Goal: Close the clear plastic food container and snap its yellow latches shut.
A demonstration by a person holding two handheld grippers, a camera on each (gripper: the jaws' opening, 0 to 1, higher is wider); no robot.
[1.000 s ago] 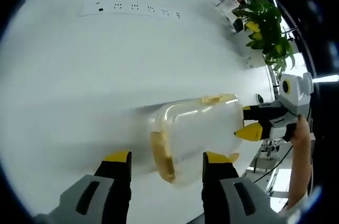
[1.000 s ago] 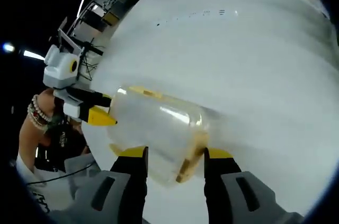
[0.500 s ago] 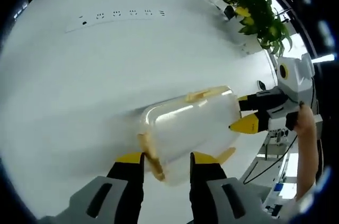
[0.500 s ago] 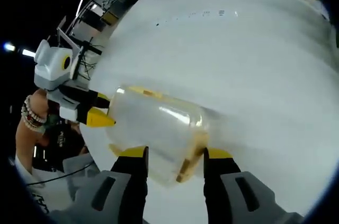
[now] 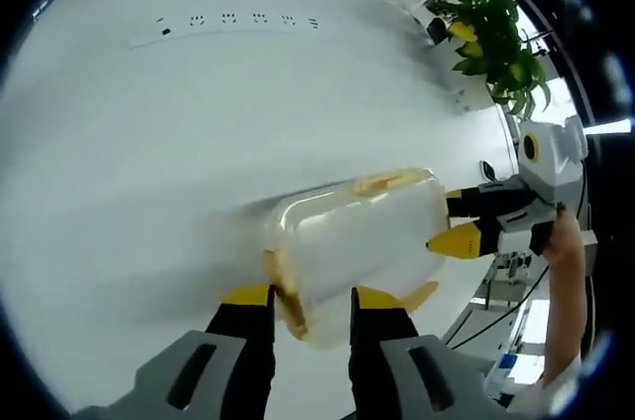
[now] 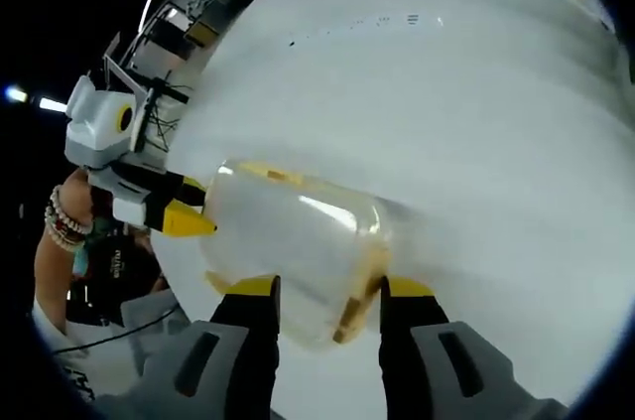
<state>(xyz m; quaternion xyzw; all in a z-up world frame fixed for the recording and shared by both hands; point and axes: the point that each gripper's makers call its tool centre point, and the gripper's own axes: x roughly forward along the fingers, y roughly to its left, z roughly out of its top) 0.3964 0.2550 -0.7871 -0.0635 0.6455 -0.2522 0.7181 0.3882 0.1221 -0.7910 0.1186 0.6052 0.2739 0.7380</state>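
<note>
Tools (image 5: 307, 293) (image 6: 322, 287) flank clear container (image 5: 357, 236) at both ends

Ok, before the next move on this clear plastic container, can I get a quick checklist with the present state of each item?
1. Clear plastic food container resting on white table: ok.
2. Left gripper straddling the yellow latch at its end: ok.
3. Right gripper straddling the opposite yellow latch: ok.
4. Lid seated on the container: looks so, cannot tell for sure.
5. Latches snapped shut: cannot tell.
6. Jaws clamped on the container: cannot tell.
</note>
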